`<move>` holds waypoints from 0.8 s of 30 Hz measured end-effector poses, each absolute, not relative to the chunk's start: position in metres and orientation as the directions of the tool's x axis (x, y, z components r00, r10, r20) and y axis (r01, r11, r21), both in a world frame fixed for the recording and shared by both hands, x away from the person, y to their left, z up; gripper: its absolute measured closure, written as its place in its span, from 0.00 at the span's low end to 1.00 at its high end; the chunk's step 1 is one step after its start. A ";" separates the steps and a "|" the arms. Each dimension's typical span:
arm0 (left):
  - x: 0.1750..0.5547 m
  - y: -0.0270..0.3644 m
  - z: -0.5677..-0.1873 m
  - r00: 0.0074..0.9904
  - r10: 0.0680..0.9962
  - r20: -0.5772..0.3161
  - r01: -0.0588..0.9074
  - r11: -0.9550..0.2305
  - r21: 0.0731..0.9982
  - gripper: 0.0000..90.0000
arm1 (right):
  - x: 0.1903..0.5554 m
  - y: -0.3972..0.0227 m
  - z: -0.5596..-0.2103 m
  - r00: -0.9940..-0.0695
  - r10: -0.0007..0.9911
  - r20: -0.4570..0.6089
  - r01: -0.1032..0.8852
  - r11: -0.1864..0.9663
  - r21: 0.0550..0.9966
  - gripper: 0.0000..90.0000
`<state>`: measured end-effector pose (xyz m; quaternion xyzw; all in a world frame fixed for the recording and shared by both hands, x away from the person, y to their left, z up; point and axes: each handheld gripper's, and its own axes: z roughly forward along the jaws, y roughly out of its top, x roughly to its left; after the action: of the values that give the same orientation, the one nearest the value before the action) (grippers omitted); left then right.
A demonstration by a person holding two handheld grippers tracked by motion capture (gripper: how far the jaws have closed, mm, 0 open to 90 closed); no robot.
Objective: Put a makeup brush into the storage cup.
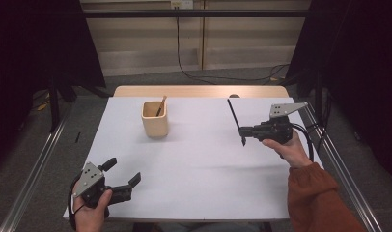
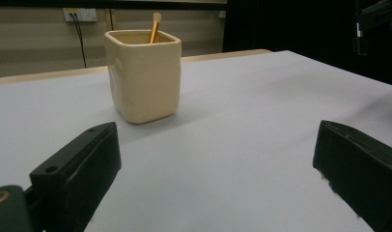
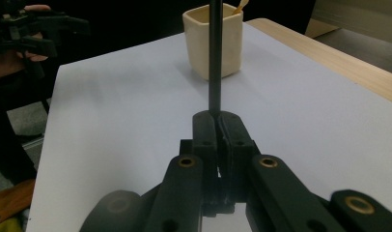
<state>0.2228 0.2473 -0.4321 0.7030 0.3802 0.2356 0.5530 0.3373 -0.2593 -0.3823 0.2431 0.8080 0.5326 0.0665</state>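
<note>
A cream square cup (image 1: 155, 119) stands upright on the white table top (image 1: 199, 164), left of centre toward the back, with a thin wooden-handled stick (image 1: 161, 105) leaning inside it. The cup (image 2: 143, 73) stands ahead of my left gripper (image 2: 218, 169), whose jaws are wide apart with nothing between them. In the high view that left gripper (image 1: 122, 172) rests at the near left corner. My right gripper (image 1: 243, 130) hovers at the right side, shut on a thin black stick (image 1: 234, 117) that points up and away. The black stick (image 3: 214, 53) rises from the closed jaws in front of the cup (image 3: 214, 41).
A wooden strip (image 1: 199, 91) runs along the table's far edge. Metal rails (image 1: 37, 164) flank both sides. Dark curtains and cables on the floor lie behind. The person's orange sleeve (image 1: 319, 198) comes in at bottom right.
</note>
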 end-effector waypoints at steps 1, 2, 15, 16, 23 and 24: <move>0.223 0.247 -0.432 0.600 0.795 -0.089 0.274 -0.100 0.956 0.03 | 0.337 -0.259 -0.382 -0.874 0.463 0.149 0.320 0.316 0.893 0.95; 0.223 0.248 -0.432 0.600 0.795 -0.089 0.274 -0.101 0.956 0.03 | 0.336 -0.257 -0.382 -0.876 0.458 0.153 0.322 0.318 0.892 0.95; 0.223 0.248 -0.432 0.600 0.795 -0.086 0.270 -0.100 0.957 0.03 | 0.327 -0.240 -0.380 -0.906 0.398 0.143 0.297 0.358 0.885 0.95; 0.223 0.247 -0.432 0.600 0.795 -0.089 0.272 -0.098 0.957 0.03 | 0.327 -0.239 -0.380 -0.908 0.395 0.143 0.295 0.359 0.886 0.95; 0.224 0.248 -0.432 0.600 0.795 -0.086 0.272 -0.102 0.957 0.03 | 0.321 -0.230 -0.379 -0.921 0.363 0.141 0.285 0.383 0.878 0.95; 0.224 0.248 -0.432 0.601 0.795 -0.086 0.272 -0.102 0.957 0.03 | 0.320 -0.228 -0.379 -0.924 0.356 0.140 0.283 0.390 0.877 0.95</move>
<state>0.2237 0.2476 -0.4324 0.7036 0.3791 0.2367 0.5525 0.3204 -0.2285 -0.3795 0.1917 0.8328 0.5182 0.0352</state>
